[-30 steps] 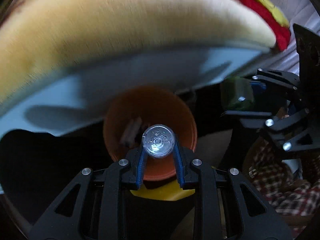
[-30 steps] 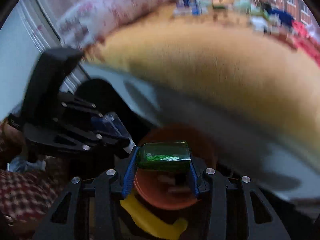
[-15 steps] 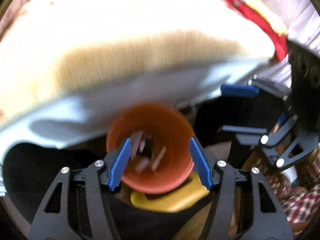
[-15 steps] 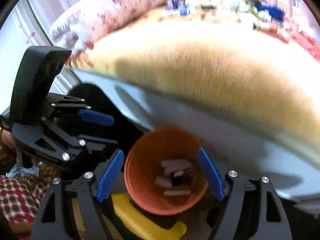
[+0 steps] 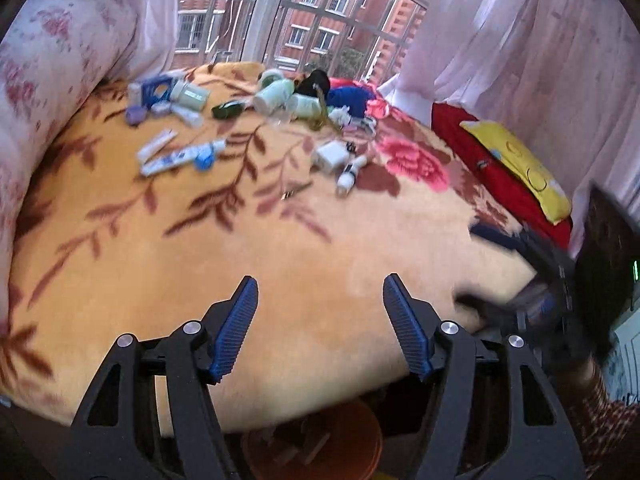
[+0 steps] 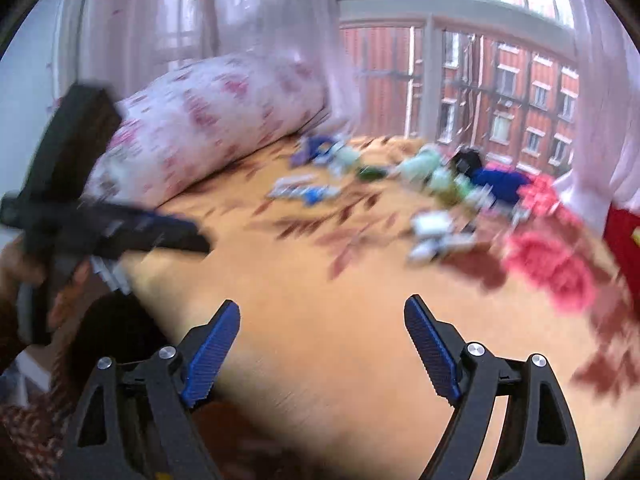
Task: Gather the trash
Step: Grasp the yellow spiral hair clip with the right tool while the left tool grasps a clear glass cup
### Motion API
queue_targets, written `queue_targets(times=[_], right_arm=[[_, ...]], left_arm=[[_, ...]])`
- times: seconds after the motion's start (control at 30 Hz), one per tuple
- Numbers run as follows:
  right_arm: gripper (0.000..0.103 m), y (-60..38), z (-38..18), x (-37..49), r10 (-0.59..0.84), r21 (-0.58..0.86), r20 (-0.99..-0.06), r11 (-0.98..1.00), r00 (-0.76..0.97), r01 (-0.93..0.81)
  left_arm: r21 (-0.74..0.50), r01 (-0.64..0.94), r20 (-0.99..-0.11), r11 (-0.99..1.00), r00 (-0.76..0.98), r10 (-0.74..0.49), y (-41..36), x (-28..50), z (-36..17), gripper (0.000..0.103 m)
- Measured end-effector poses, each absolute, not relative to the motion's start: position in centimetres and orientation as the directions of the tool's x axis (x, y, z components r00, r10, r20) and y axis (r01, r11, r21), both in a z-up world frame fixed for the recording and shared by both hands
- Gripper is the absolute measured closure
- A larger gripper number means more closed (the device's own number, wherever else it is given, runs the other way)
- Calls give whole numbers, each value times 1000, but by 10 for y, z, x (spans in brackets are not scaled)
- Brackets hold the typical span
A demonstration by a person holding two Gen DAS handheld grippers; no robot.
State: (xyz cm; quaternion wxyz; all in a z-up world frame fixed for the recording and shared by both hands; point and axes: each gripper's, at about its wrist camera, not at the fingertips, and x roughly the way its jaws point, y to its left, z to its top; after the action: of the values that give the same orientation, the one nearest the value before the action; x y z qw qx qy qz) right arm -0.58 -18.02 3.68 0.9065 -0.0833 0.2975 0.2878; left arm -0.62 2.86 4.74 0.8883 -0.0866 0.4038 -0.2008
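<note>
Left wrist view: my left tongs (image 5: pixel 316 300) are spread and empty above the yellow floral bed blanket (image 5: pixel 280 240). The scattered trash, bottles and tubes (image 5: pixel 180 156), lies well ahead, beyond the blanket's red flower (image 5: pixel 412 160); the orange plastic bin (image 5: pixel 312 452) sits below.

Right wrist view: my right tongs (image 6: pixel 322 332) are likewise spread and empty. The white tube (image 5: pixel 176 160) lies crosswise, likely nearer the left tongs.

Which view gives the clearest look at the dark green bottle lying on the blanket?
The left wrist view: the dark green bottle is fairly sharp there, lying among pale containers near the window. In the right wrist view motion blur reduces it to a dark green smear.
</note>
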Motion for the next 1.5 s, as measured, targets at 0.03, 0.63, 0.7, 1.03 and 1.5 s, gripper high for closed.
queue_targets(times=[0.03,0.63,0.7,1.03,1.5], right_arm=[[20,-185,42,14,469,25,-582,827,664,-562],[20,-181,-6,340,243,26,-728,944,641,-328],[20,-175,-14,355,215,-1,-748,945,628,-326],[69,-179,-20,371,229,45,-773,950,591,-309],[69,-222,27,298,317,79,-709,923,630,-376]], left_arm=[[-314,292,-679,903,595,-429,22,0,47,39],[-335,291,-662,896,605,-443,13,107,36,35],[-338,286,-664,897,603,-442,14,111,32,35],[-361,266,-691,894,567,-448,15,122,16,35],[-337,252,-717,907,556,-421,-23,218,21,34]])
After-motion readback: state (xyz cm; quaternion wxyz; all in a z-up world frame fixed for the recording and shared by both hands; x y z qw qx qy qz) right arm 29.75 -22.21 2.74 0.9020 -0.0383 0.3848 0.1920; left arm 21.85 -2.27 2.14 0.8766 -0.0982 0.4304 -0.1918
